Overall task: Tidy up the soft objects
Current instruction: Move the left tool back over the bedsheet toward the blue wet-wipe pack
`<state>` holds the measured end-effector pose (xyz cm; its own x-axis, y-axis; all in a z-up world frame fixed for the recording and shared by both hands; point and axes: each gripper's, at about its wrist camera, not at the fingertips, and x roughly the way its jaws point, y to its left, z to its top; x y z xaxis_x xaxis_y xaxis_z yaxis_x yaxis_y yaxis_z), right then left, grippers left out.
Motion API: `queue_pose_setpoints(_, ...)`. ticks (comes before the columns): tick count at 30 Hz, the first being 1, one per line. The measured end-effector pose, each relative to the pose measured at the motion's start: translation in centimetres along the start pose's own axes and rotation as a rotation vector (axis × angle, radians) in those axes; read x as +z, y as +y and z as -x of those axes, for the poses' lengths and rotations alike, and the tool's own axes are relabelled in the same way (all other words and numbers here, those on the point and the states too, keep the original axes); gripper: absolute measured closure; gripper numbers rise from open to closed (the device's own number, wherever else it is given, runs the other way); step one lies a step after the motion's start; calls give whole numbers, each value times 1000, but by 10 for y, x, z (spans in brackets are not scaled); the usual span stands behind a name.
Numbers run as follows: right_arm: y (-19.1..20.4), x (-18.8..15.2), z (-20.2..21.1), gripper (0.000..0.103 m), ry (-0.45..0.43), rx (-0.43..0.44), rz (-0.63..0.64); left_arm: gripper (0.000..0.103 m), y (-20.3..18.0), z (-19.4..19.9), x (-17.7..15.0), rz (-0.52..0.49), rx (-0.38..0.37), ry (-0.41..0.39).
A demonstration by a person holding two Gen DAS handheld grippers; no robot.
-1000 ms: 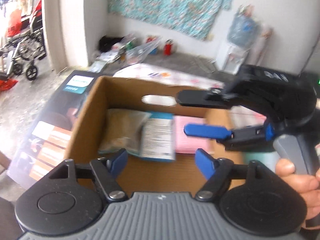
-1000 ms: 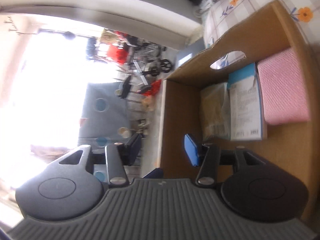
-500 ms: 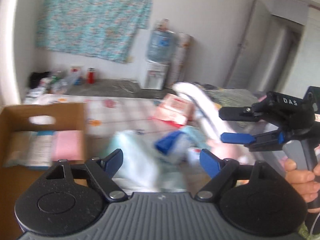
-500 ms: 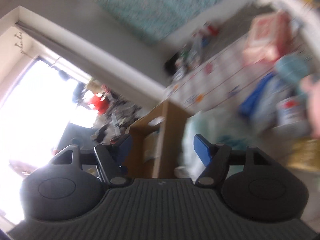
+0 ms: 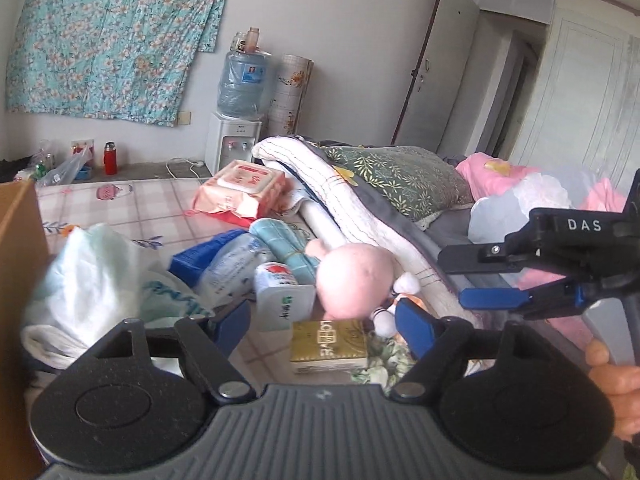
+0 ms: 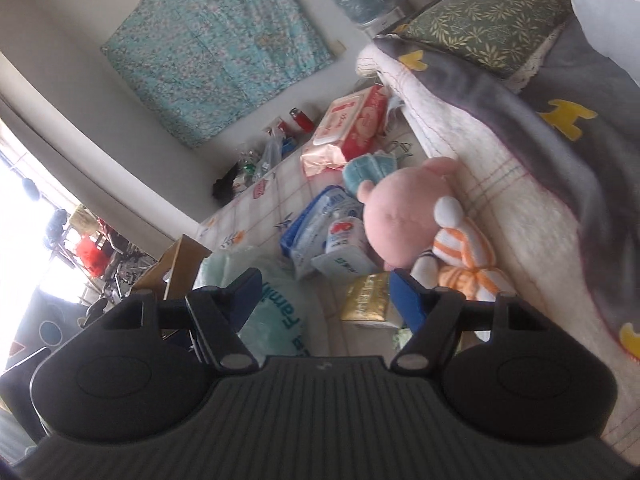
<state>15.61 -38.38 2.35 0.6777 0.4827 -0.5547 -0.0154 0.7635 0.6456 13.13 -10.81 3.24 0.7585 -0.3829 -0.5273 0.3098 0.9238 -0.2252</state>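
Covering the work surface is a pale checked cloth [image 5: 160, 216] with small flower prints; it lies on a bed. Soft goods sit heaped on it: a pink plush toy [image 5: 352, 280] against a rolled white quilt [image 5: 360, 208], a gold packet [image 5: 328, 344] just in front of the toy, a white tub [image 5: 282, 296] touching the toy's left side, a blue-edged wipes pack [image 5: 228, 260], a rolled teal cloth [image 5: 284, 240], a red-and-pink wipes pack [image 5: 240, 188] further back, and a pale plastic bag [image 5: 100, 280] at the left. A cardboard box [image 5: 20, 280] edge stands beside that bag. A green leaf-print pillow [image 5: 400, 176] rests on the quilt. Behind, a turquoise floral cloth [image 5: 108, 36] hangs on the white wall, with a water dispenser [image 5: 236, 136] below it.

Left gripper [image 5: 324, 320]: jaws spread wide, having just narrowed slightly, nothing between them. Right gripper [image 6: 324, 296]: jaws wide, empty, hovering above the gold packet.
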Motion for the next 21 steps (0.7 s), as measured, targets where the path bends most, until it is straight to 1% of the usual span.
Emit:
queue_pose_setpoints(3, -1, 0, -2, 33, 14, -12, 10, 24, -3, -9, -4, 1, 25, -11)
queue_pose_setpoints(5, -1, 5, -7, 33, 28, -15, 11, 28, -3, -11, -5, -5, 46, -23)
queue_pose_setpoints(10, 5, 15, -24, 33, 63, 12, 13, 33, 4, -15, 3, -21, 110, -54)
queue_pose_setpoints(15, 14, 25, -50, 33, 100, 63, 0, 40, 19, -22, 13, -7, 158, -73)
queue_pose_setpoints(18, 18, 31, -65, 33, 110, 73, -10, 44, 25, -26, 17, -5, 162, -65)
queue_pose_setpoints(21, 21, 38, -72, 33, 87, 59, -7, 47, 26, -30, 17, -4, 136, -53)
